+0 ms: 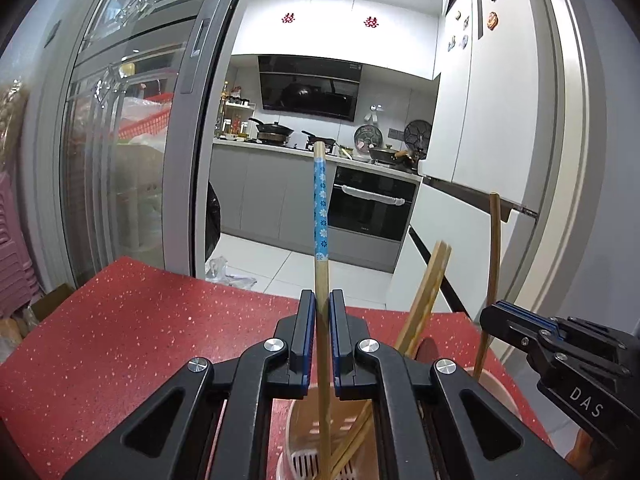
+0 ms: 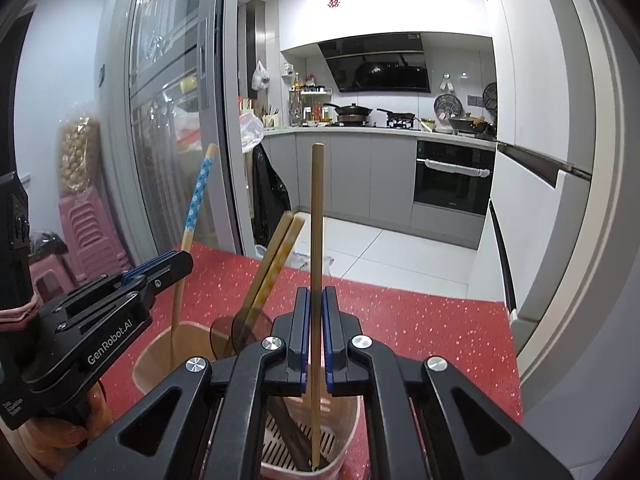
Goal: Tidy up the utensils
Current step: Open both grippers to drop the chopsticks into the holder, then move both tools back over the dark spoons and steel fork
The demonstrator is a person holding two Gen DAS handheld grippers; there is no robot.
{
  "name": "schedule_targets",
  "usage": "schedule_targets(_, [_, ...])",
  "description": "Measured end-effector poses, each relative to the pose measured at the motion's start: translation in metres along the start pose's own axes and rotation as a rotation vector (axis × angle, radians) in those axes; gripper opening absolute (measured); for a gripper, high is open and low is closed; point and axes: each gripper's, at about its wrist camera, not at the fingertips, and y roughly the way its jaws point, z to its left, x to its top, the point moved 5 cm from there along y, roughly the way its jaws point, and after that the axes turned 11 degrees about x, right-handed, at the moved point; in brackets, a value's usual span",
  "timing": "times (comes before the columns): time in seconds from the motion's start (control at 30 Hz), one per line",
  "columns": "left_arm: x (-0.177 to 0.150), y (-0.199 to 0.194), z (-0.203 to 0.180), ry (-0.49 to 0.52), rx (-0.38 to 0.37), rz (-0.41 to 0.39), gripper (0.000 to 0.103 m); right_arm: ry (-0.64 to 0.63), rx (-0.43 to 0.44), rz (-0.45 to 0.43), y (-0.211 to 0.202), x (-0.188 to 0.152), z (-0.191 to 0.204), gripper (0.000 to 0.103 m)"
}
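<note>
Right gripper body (image 1: 560, 356): you can read "DAS" in white letters on its black side.
Left gripper body (image 2: 158, 276): you can read "GenRobot.AI" in white along its black arm; the smaller print lower on the housing is too small for you to read.
Upper kitchen cabinets (image 1: 332, 20): you see two red double-happiness signs (image 1: 287, 18).

Below the left jaws, the blue chopstick's (image 1: 320, 208) tip drops out of sight inside the holder (image 1: 496, 396), itself cut by the bottom edge. Beneath the right jaws, the gripper body hides most of the holder's near rim.
</note>
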Motion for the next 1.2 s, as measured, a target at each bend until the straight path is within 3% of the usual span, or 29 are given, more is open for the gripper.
schedule_targets(0.27, [-0.015, -0.006, 0.007, 0.0, 0.023, 0.063, 0.032, -0.005, 0.031, 0.064, 0.004, -0.013, 0.004, 0.006])
schedule_targets(0.63, [-0.018, -0.017, 0.015, 0.028, 0.058, 0.121, 0.032, 0.116, 0.091, 0.154, 0.015, -0.019, -0.005, 0.009])
schedule_targets(0.7, [-0.017, -0.019, 0.016, 0.028, 0.063, 0.125, 0.032, 0.136, 0.097, 0.172, 0.016, -0.021, -0.006, 0.014])
schedule_targets(0.77, [-0.016, -0.021, 0.016, 0.029, 0.071, 0.129, 0.032, 0.149, 0.094, 0.171, 0.014, -0.022, -0.009, 0.041])
schedule_targets(0.8, [-0.016, -0.022, 0.017, 0.026, 0.074, 0.132, 0.032, 0.16, 0.093, 0.158, 0.01, -0.022, -0.01, 0.047])
schedule_targets(1.2, [-0.02, -0.058, 0.031, 0.056, 0.092, 0.194, 0.033, 0.191, 0.108, 0.117, -0.038, -0.026, 0.001, 0.055])
